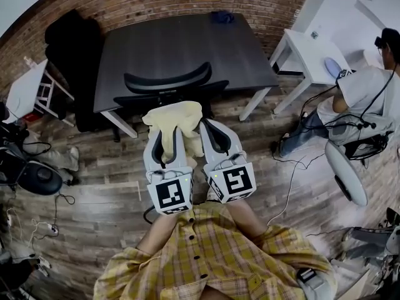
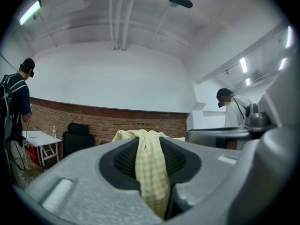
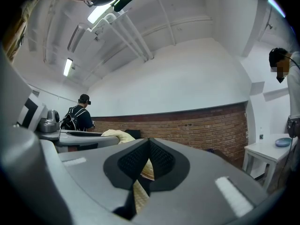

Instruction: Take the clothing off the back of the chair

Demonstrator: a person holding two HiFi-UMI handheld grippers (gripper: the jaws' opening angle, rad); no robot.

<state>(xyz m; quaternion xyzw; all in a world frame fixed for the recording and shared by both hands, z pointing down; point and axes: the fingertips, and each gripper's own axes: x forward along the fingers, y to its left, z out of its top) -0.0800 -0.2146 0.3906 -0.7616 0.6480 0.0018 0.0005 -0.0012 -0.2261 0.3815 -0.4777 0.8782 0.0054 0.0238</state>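
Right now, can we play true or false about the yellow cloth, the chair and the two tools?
1. The left tool is pinching the yellow checked cloth. True.
2. The right tool is holding nothing. False: a fold of the same cloth is squeezed between its jaws.
3. The chair is black. True.
4. The table just behind the chair is white. False: it is dark grey. The white tables stand off to the sides.
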